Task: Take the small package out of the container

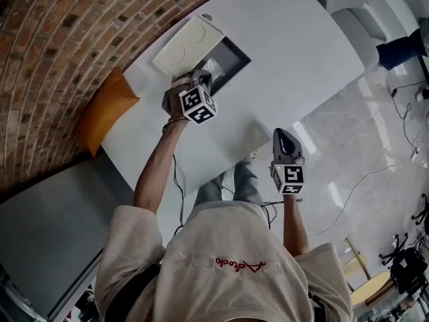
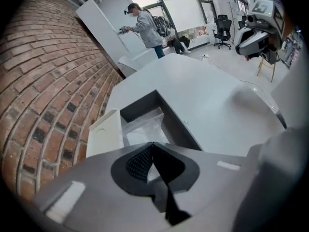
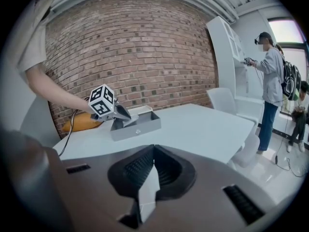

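Left tongs (image 2: pixel 153 145) are pinched shut on the edge of the clear package (image 2: pixel 143 128) over the gray container (image 2: pixel 175 124). Right tongs (image 3: pixel 153 149) are closed on nothing, off the counter (image 3: pixel 203 124).

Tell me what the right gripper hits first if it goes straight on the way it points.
Probably the bare white table top, close to its near edge; depth is unclear. The right gripper, shut, angles down short of the grey container, where the left gripper is shut on the small package.
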